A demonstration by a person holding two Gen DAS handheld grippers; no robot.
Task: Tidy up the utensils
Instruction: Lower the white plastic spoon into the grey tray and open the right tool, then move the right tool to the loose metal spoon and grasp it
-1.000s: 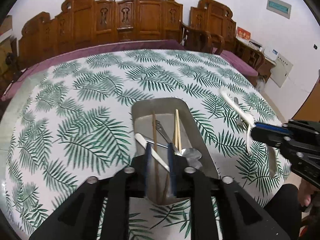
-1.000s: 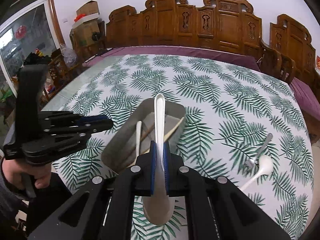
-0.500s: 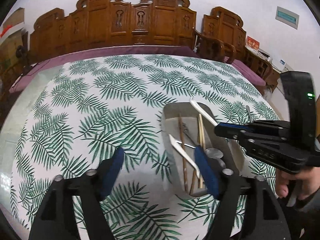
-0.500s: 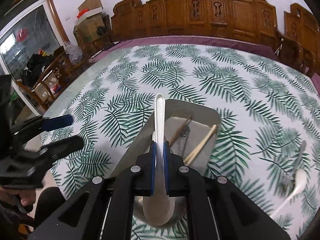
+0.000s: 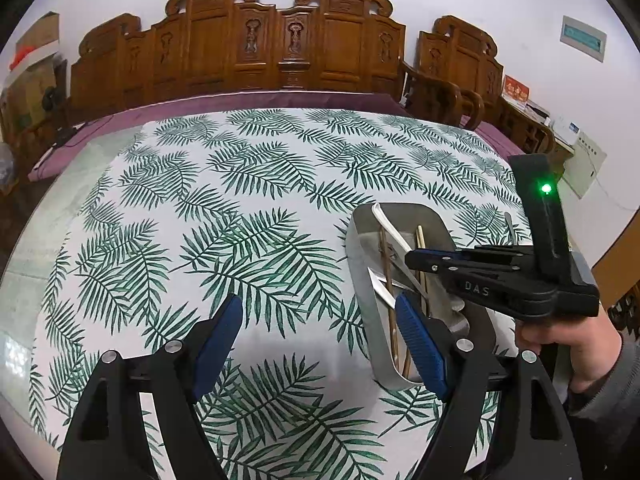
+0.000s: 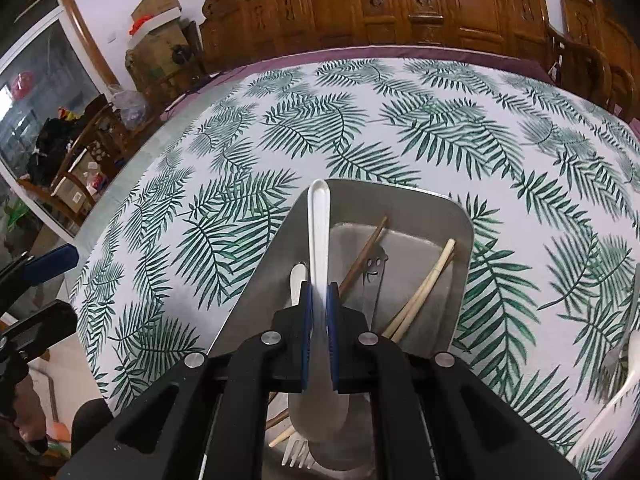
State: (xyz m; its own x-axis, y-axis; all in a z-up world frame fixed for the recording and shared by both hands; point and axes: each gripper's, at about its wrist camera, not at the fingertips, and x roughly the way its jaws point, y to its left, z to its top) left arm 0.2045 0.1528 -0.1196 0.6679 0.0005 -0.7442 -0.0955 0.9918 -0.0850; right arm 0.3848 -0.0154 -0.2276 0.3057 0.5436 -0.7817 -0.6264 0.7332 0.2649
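Over the metal tray (image 6: 456, 224) is where the action is: the right hand-held gripper (image 6: 319, 304) has its blue pads pinched tight on the handle of a white spoon (image 6: 318, 216). The handle points away up the tray and the bowl hangs back under the gripper body. Holding it by the middle of the handle like that looks deliberate to me, since it keeps the spoon lined up lengthwise with the tray so it can drop in alongside the rest.

Already lying in the tray: a dark brown chopstick (image 6: 366, 248), a pair of pale chopsticks (image 6: 424, 288), a steel handle with a little smiley cut-out (image 6: 374, 266), and a white plastic fork (image 6: 298, 458) peeking out near the bottom edge. Everything runs roughly the same direction, so it's a tidy pile so far.

The left hand-held gripper (image 5: 318, 340) is wide open with nothing in it. One pad (image 5: 420, 344) sits just over the near corner of the tray and the other hangs over bare cloth. My guess is it's just parked out of the way.

Still out on the leaf-print worktop (image 6: 360, 128), well to the right of the tray, there's another white spoon (image 6: 612, 396) with what looks like a metal utensil beside it, too blurry to name. So I'd say the job's maybe two-thirds done.
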